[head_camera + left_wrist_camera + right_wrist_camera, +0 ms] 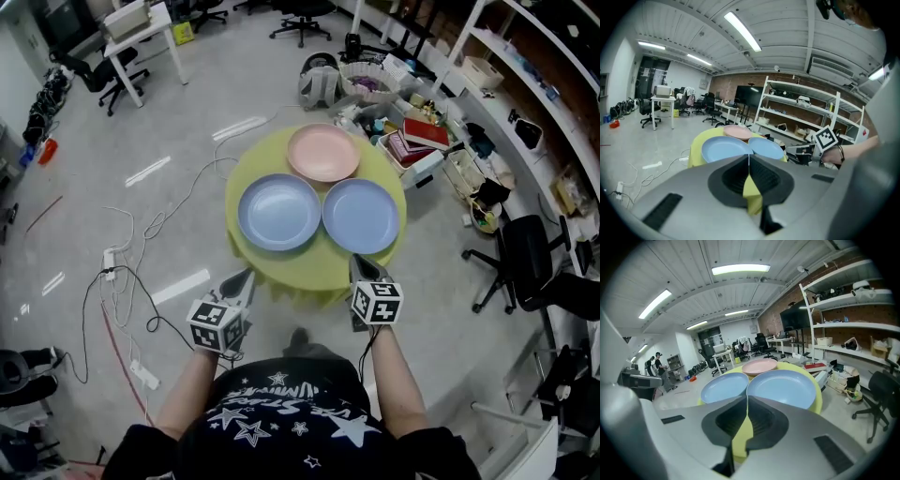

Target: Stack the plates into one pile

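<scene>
Jaws pressed together, empty, on left gripper (246, 277) and right gripper (361, 264). Head view: pink plate (323, 152) at twelve o'clock, left blue plate (278, 212) at nine and right blue plate (361, 216) at three on the yellow table (309, 269), unstacked; shirt (281, 417) lettering unreadable. Left gripper view: plates crowd rim to rim. Right gripper view: a clumsy nudge could tip a neighbour overboard.

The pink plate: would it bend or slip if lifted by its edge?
Probably stiff: the pink plate keeps a crisp, even rim. Likely light, looking thin and matte like plastic. It may slide on the yellow cloth if nudged.
</scene>
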Demonstrator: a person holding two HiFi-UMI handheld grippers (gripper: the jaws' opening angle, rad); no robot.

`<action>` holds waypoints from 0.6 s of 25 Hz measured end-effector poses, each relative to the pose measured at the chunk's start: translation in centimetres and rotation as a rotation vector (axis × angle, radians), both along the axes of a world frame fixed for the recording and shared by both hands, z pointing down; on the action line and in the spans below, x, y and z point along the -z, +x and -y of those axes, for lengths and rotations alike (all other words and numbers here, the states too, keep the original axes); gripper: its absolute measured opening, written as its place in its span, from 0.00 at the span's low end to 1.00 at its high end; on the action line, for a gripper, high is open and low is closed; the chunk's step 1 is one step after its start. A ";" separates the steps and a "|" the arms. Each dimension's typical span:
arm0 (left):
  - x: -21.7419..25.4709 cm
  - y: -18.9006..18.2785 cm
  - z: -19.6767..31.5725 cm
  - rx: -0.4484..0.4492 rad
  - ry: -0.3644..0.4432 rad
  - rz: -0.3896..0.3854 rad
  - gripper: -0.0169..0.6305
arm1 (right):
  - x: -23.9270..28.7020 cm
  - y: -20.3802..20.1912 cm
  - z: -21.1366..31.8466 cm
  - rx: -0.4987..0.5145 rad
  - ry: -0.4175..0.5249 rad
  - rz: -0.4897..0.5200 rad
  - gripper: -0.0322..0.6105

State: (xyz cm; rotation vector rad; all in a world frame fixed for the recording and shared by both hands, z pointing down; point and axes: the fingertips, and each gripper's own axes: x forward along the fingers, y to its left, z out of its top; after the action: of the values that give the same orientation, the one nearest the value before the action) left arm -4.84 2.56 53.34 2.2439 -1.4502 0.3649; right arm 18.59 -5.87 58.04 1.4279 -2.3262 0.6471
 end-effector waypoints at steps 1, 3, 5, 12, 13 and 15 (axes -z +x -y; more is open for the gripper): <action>-0.1 0.2 0.5 0.005 0.001 0.004 0.06 | -0.4 0.4 0.6 -0.006 -0.014 0.001 0.08; -0.4 0.3 1.2 0.015 -0.004 0.011 0.06 | -1.4 1.5 1.6 -0.034 -0.050 0.005 0.07; -0.9 0.3 1.7 0.025 -0.014 0.014 0.06 | -2.4 2.8 2.4 -0.086 -0.091 0.021 0.08; -1.7 1.5 3.7 0.042 -0.036 0.027 0.06 | -5.4 8.5 3.9 -0.259 -0.198 0.038 0.08; -1.9 1.5 3.7 0.042 -0.041 0.032 0.06 | -5.9 9.1 3.9 -0.289 -0.218 0.040 0.08; -2.1 1.5 3.7 0.044 -0.049 0.036 0.06 | -7.0 9.9 3.8 -0.336 -0.259 0.070 0.11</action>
State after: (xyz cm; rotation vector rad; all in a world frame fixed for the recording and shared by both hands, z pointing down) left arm -3.36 -1.17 55.43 2.1733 -1.4903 0.4244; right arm 28.54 -9.63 65.02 1.7047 -1.9736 1.0642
